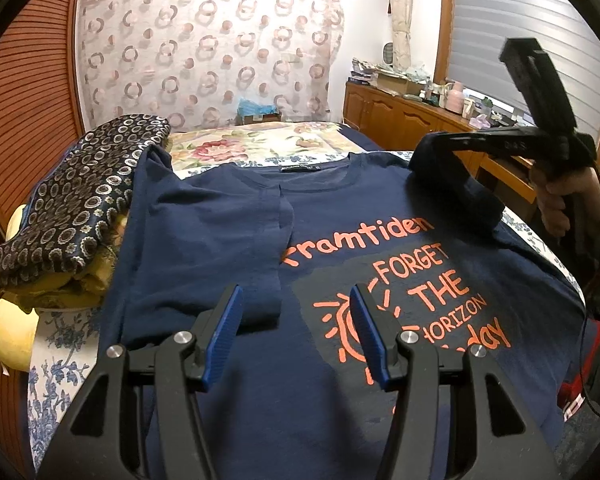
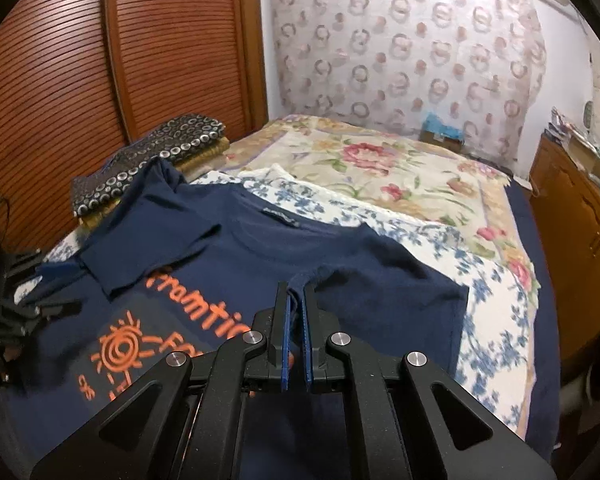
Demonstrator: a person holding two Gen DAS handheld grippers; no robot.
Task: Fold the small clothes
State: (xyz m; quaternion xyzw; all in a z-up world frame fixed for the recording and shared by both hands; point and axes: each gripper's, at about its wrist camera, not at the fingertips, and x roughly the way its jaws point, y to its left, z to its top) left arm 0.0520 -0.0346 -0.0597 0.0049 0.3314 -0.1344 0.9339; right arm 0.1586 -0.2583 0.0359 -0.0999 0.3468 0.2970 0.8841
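Note:
A navy T-shirt (image 1: pixel 320 248) with orange print lies face up on the bed; it also shows in the right wrist view (image 2: pixel 228 256). Its left sleeve (image 1: pixel 204 232) is folded in over the chest. My left gripper (image 1: pixel 296 300) is open and empty, low over the shirt's middle. My right gripper (image 2: pixel 296 292) is shut on the shirt's right sleeve (image 2: pixel 380 264) and holds it lifted off the bed; it also shows in the left wrist view (image 1: pixel 432 148), gripping the raised sleeve (image 1: pixel 456 180).
A folded stack with a dark ring-patterned cloth (image 1: pixel 76 196) sits left of the shirt, by the wooden slatted door (image 2: pixel 100 60). The floral bedspread (image 2: pixel 380 172) stretches behind. A wooden cabinet (image 1: pixel 412 120) with clutter stands on the right.

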